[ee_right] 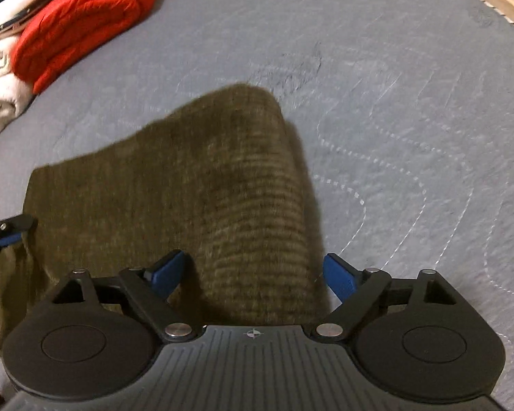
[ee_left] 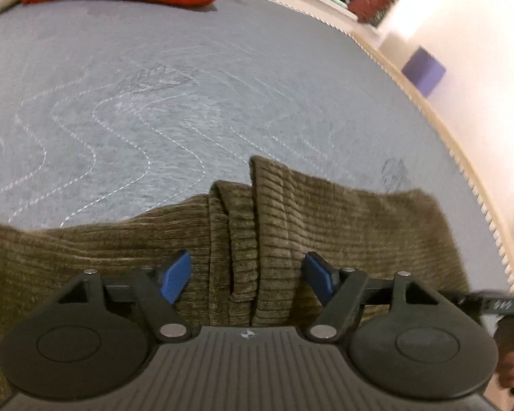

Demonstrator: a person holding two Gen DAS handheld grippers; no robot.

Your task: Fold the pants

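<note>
— Where were the pants?

— Spread on the grey quilt, under both my claws; a red folded garment sat off at ten o'clock.

— Your claws?

— My left gripper stood spread wide over a bunched ridge, holding nothing. My right gripper also gaped, straddling a raised fold.

— How would it handle?

— Thick, soft corduroy, I judged: limp, grippy, fairly heavy. I'd have pinched doubled edges at six o'clock.
</note>
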